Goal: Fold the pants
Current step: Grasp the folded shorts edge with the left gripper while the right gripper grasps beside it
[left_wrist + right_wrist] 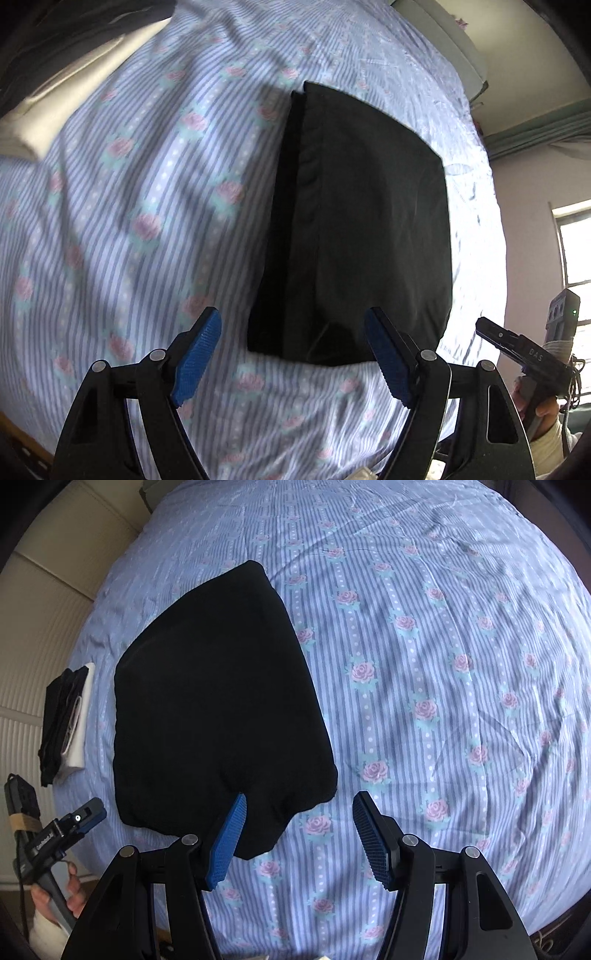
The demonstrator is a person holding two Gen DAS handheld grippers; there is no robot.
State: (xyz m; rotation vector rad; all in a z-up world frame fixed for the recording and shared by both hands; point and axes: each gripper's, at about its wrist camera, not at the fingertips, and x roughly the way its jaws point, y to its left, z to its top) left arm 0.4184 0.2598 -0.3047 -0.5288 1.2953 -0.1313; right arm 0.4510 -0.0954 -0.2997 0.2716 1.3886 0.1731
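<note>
The black pants [354, 229] lie folded into a compact block on the striped floral bedsheet [147, 206]. They also show in the right wrist view [218, 709], left of centre. My left gripper [291, 354] is open and empty, held above the near edge of the pants. My right gripper [299, 834] is open and empty, above the sheet by the pants' near right corner. The right gripper shows at the right edge of the left wrist view [517, 343]; the left gripper shows at lower left of the right wrist view [70, 834].
A stack of folded dark and white clothes [66, 720] lies at the bed's left edge. A pale headboard or wall panel [40, 602] runs along that side. A window [576, 254] is beyond the bed's far side. The sheet [443, 664] spreads wide to the right.
</note>
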